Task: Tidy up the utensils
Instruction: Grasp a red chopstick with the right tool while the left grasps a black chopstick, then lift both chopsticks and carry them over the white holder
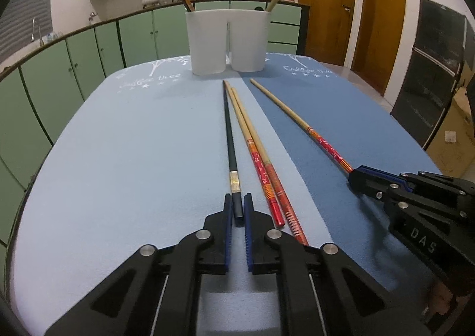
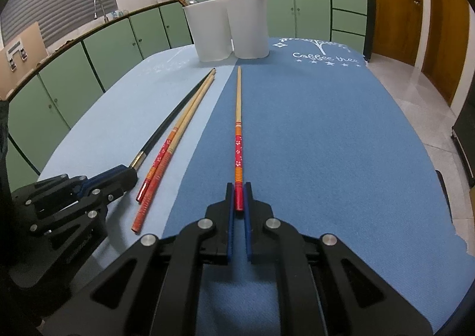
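Counter cover is two-tone: light blue mat [image 1: 118, 157] on the left, darker blue mat [image 2: 326, 128] on the right, both with white tree print and "Coffee tree" script plus stars. Utensil holder [image 1: 228, 39] plain white. Black chopstick [image 1: 230, 134] has a gold/silver band near its butt end. Paired chopsticks [image 1: 261, 163]: pale bamboo shafts, red handles with white blossom dots and orange striped bands. Single chopstick [image 2: 238, 134]: same bamboo, orange stripes, red floral section. Both hand-held grippers black, blue ribbed pads [image 1: 248, 235]. Background cabinets [image 1: 74, 62] mint green, dark trim.
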Tool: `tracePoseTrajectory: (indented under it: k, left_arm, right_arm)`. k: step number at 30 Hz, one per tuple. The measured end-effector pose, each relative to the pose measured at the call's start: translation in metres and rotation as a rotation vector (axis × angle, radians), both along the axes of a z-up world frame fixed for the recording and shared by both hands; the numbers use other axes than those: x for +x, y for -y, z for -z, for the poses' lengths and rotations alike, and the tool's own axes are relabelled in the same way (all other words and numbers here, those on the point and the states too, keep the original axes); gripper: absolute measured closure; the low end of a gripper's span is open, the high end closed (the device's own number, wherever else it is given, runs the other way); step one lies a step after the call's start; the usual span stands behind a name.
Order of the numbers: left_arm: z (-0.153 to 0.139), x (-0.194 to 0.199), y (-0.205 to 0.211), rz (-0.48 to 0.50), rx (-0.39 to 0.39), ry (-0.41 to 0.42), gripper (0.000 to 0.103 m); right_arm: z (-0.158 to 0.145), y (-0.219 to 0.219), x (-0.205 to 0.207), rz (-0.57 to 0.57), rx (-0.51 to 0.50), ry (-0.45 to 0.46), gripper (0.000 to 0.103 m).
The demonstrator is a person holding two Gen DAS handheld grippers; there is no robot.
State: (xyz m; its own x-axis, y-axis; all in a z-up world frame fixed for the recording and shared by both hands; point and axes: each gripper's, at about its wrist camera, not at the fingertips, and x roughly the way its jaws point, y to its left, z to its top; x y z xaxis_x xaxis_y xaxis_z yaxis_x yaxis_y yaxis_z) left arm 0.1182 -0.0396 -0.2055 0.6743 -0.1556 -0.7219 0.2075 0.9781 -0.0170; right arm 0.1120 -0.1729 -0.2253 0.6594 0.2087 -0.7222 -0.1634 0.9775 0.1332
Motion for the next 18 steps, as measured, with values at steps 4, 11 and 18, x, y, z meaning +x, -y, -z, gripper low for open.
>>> tracePoseTrajectory:
  k: [4, 11, 18]
  left_arm:
    - [-0.019, -0.003, -0.006, -0.008, -0.01, 0.031, 0.096]
    - [-0.069, -0.008, -0.012, -0.012, -0.027, 0.132, 0.097]
    - [-0.124, -0.006, -0.016, -0.001, -0.059, 0.254, 0.097]
  right_arm:
    - [-0.016, 0.003, 0.001, -0.007, 0.02, 0.018, 0.098]
    - [-0.06, 0.01, -0.001, -0.014, 0.045, 0.099, 0.098]
    - [-0.111, 0.019, -0.002, -0.023, 0.072, 0.195, 0.098]
